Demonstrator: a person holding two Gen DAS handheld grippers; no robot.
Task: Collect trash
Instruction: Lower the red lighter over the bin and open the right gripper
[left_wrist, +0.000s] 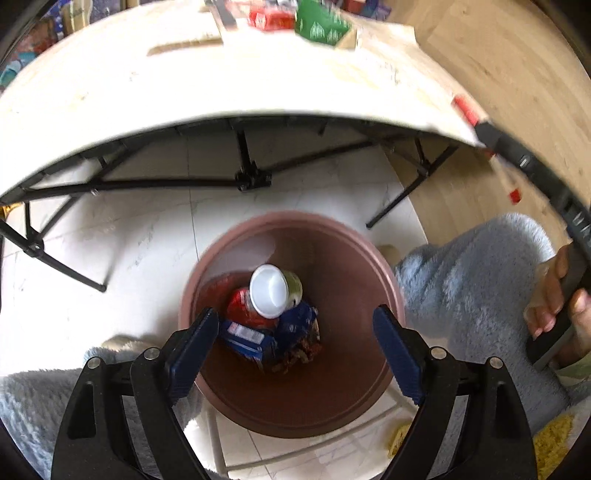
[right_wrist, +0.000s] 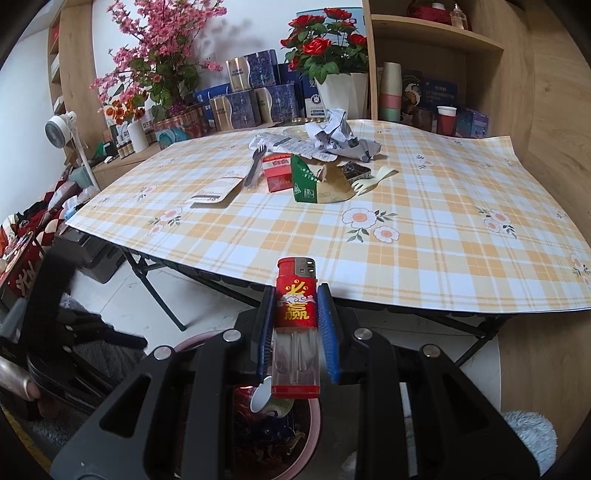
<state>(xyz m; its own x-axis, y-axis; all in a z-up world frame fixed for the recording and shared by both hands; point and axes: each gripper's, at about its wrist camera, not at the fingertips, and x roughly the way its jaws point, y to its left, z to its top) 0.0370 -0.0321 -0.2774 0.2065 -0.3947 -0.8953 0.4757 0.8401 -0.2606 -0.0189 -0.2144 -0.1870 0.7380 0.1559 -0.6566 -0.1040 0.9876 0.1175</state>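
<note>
Left tongs: the left gripper (left_wrist: 291, 343) hangs wide open over the bin, blue ribbed pads spread far apart, nothing between them.
Bin: a round brown-pink trash bin (left_wrist: 354, 398) with smooth walls sits directly below the left jaws, on white marble-look tiles.
Bin contents: a can with a pale domed base (left_wrist: 275, 290) lies tilted on top, ahead of the left pads; a red can (left_wrist: 240, 308) and a blue wrapper (left_wrist: 251, 338) sit under it, with brownish scraps beside.
Near the bin: fluffy grey-blue fabric (left_wrist: 465, 280) flanks the bin to the right of the left jaws.
Right tongs: the right gripper (right_wrist: 295, 314) is closed tight on a lighter (right_wrist: 296, 306), its blue pads pressing both flat sides.
Lighter: upright between the pads, red printed top with a metal hood, clear plastic lower body and red base; it hangs above the bin rim (right_wrist: 314, 424).
In the way: the table edge and its black folding frame (right_wrist: 159, 291) stand just beyond the lighter.
Table: a plaid cloth with flower prints (right_wrist: 424, 236) covers the top ahead of the right jaws.
Trash left: farther out lie a green carton (right_wrist: 308, 181), a red box (right_wrist: 277, 175), a fork (right_wrist: 255, 166), a flat pouch (right_wrist: 218, 192) and crumpled paper (right_wrist: 332, 133), bunched together.
Far: potted roses (right_wrist: 325, 51), pink blossoms (right_wrist: 155, 55) and stacked blue boxes (right_wrist: 258, 88) line wooden shelves.
</note>
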